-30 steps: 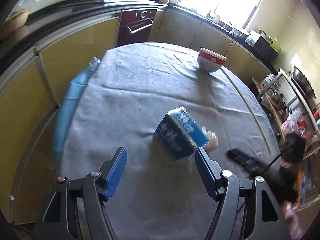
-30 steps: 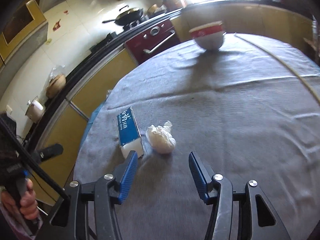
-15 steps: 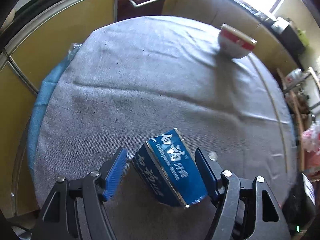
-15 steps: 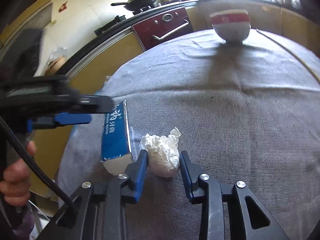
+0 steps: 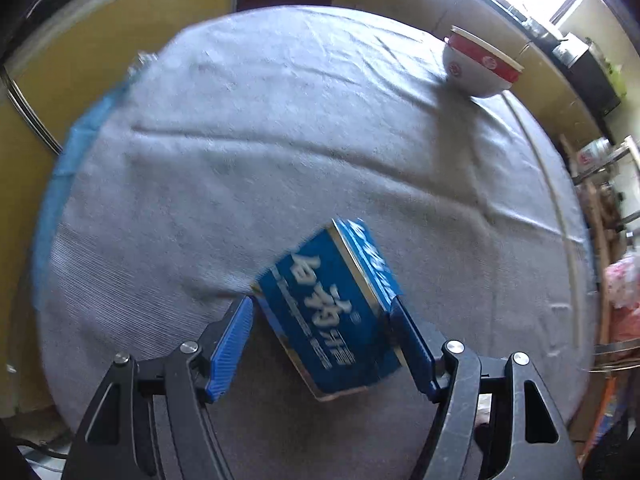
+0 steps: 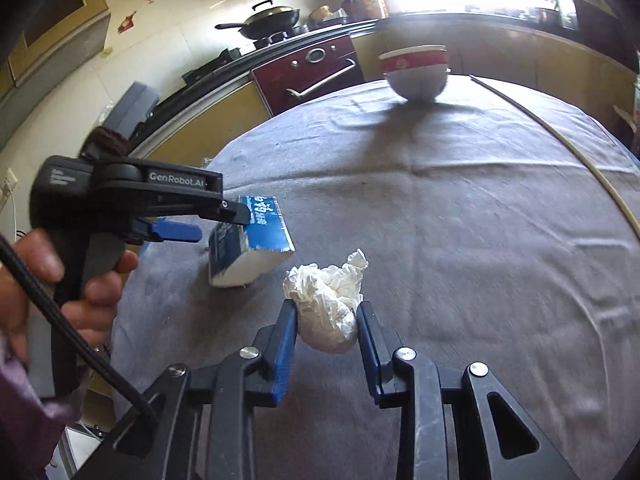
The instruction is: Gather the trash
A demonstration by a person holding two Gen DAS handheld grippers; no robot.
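- Grey cloth covers the round counter (image 5: 280, 128), and I count two bits of trash on it: one blue box (image 5: 332, 312) and one white paper wad (image 6: 326, 308).
- One red-and-white bowl (image 6: 416, 70) stands at the far side of the counter, well apart from both; in the right view its rim looks doubled, so I cannot tell whether it is one bowl or two stacked.
- My left gripper (image 5: 322, 320) points steeply down with its jaws about half wide, one on each side of the box. The right pad looks to be against the box's edge; the left pad sits just beside its corner, and I cannot tell whether it touches.
- The box lies skewed between those jaws, its printed face up, near my edge of the counter.
- My right gripper (image 6: 326, 320) has its jaws narrow and closing on the wad, both blue pads pressed into its sides. The wad's crumpled top sticks out past the pad tips.
- The wad sits just beside the box, a little apart from it, toward my side.
- In the right view my left hand (image 6: 60, 280) grips the handle of the left gripper, with one black cable running down from it.
- One pan (image 6: 272, 18) rests on the hob behind, above one dark red oven (image 6: 312, 68).
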